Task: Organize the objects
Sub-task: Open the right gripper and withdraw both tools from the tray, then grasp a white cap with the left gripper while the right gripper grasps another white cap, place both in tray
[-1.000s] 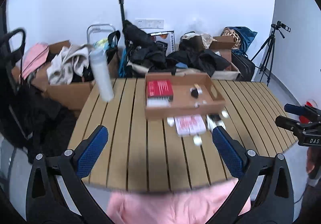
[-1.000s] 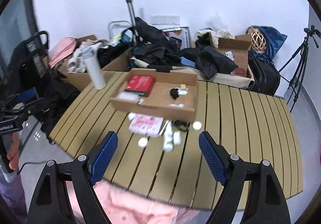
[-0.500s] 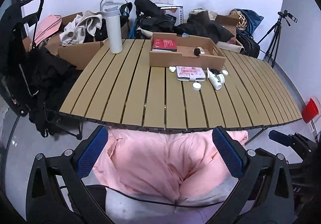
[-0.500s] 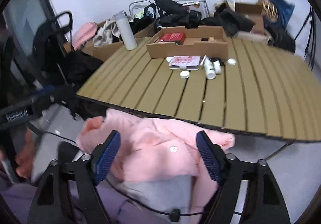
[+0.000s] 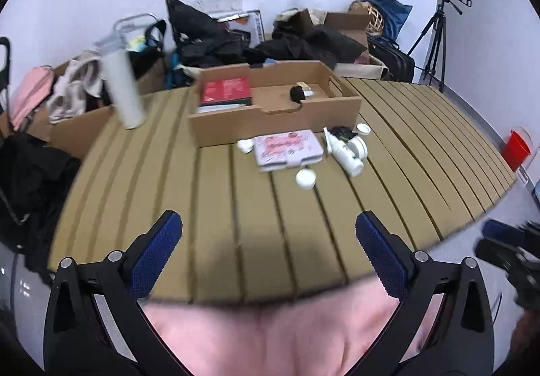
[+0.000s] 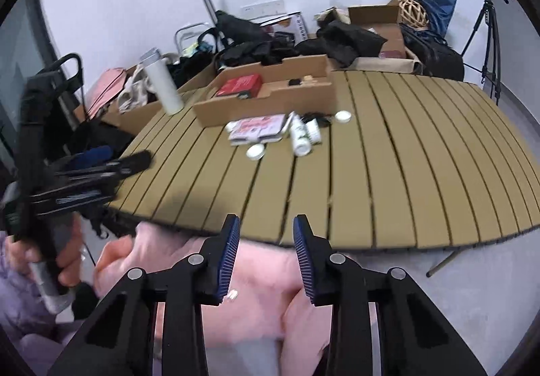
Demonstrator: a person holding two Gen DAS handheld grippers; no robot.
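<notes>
Approach step, nothing gripped yet. Left gripper (image 5: pixel 268 241) fingers spread wide and empty above the near tabletop (image 5: pixel 216 207). Right gripper (image 6: pixel 266 241) fingers narrowed with a clear gap between them, empty, hanging at the tabletop's near edge. Loose items lie at 12 o'clock from both, well apart from the fingers: pink packet (image 5: pixel 287 150), white bottles (image 5: pixel 347 153), small white cap (image 5: pixel 305 178) nearest. Cardboard box (image 5: pixel 276 106) sits just behind them, red book (image 5: pixel 226 91) already inside. Next move, likely: reach forward, lower onto one loose piece, likely the cap, then carry it to the box.
</notes>
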